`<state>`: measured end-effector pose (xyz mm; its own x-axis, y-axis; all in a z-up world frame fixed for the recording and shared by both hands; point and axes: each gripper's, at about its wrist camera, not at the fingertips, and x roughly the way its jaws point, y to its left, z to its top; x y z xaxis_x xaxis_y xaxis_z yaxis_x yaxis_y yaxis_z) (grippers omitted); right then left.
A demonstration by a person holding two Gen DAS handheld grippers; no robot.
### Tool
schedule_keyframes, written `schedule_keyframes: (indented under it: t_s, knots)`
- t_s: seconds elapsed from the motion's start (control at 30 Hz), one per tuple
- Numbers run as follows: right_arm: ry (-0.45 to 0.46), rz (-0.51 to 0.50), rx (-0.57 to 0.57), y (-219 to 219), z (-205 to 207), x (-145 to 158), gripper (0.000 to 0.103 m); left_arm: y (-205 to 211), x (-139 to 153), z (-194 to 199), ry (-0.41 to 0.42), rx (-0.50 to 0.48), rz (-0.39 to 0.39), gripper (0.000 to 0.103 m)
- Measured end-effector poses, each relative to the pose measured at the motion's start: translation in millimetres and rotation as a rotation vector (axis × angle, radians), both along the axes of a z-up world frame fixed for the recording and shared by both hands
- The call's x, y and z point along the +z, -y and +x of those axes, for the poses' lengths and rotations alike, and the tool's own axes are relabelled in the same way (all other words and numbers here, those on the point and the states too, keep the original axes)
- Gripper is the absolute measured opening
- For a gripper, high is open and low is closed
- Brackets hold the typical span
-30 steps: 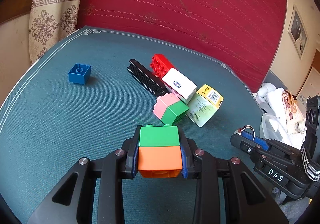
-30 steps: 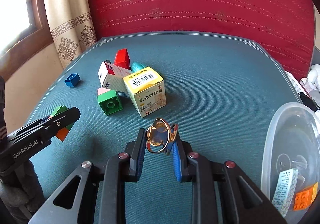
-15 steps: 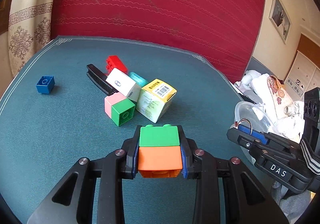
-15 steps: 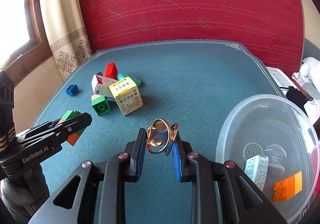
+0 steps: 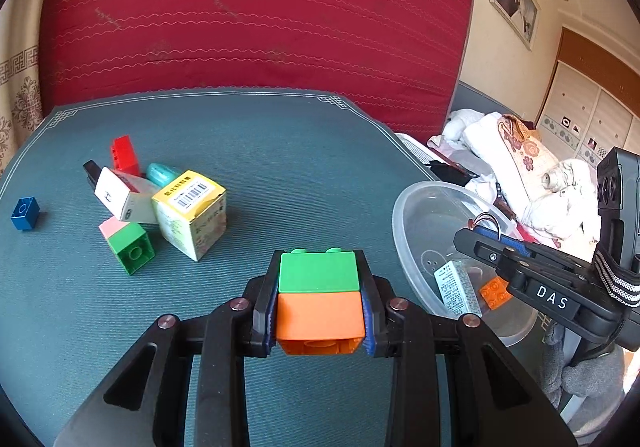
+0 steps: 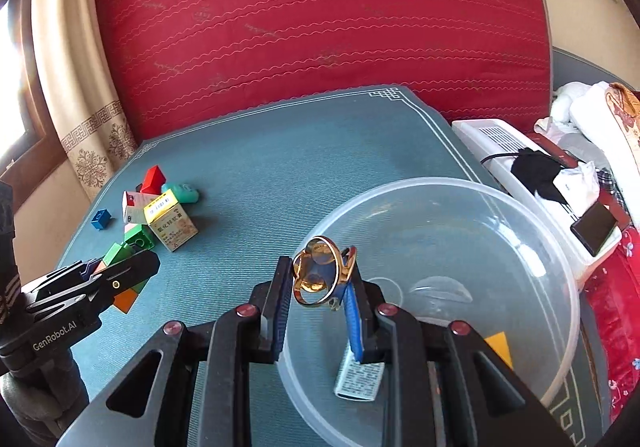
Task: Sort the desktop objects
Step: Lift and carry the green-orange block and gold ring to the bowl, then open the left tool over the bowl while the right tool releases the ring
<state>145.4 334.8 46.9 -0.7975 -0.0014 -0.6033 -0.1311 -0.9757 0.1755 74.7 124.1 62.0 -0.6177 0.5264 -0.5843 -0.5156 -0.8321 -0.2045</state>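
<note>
Desktop objects number two in the grippers. The left gripper [image 5: 320, 303] pinches one green-and-orange block stack [image 5: 319, 297], beside the clear plastic bowl [image 6: 552, 271]. The right gripper [image 6: 320, 287] pinches one gold ring [image 6: 320, 275] above the bowl's near rim. Inside the bowl lie one small printed box [image 5: 456, 287] and one orange brick [image 5: 495, 292]. Well left of the bowl, on the teal mat [image 5: 280, 167], sits a cluster: one yellow-topped box [image 5: 192, 215], one white box [image 5: 120, 201], one red brick [image 5: 125, 155], one teal capsule [image 5: 162, 174], one pink-and-green block [image 5: 128, 245]. One blue brick [image 5: 25, 213] sits alone farther left.
</note>
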Motion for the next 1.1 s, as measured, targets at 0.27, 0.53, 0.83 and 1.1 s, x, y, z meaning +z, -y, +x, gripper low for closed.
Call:
schedule_keyframes:
  t_s: [0.27, 0.53, 0.83, 1.1]
  knots:
    - [-0.003, -0.013, -0.085, -39, 13, -2, 0.027, -44, 7, 0, -0.007, -0.083, -0.013, 0.034]
    - [-0.009, -0.040, -0.149, -67, 18, -4, 0.027, -79, 12, 4, -0.016, -0.155, -0.016, 0.034]
    - [-0.008, -0.059, -0.187, -85, 19, -6, 0.027, -113, 14, 1, -0.021, -0.211, -0.026, 0.034]
    - [-0.013, -0.050, -0.223, -95, 20, -6, 0.028, -131, 12, -12, 0.029, -0.229, 0.013, 0.034]
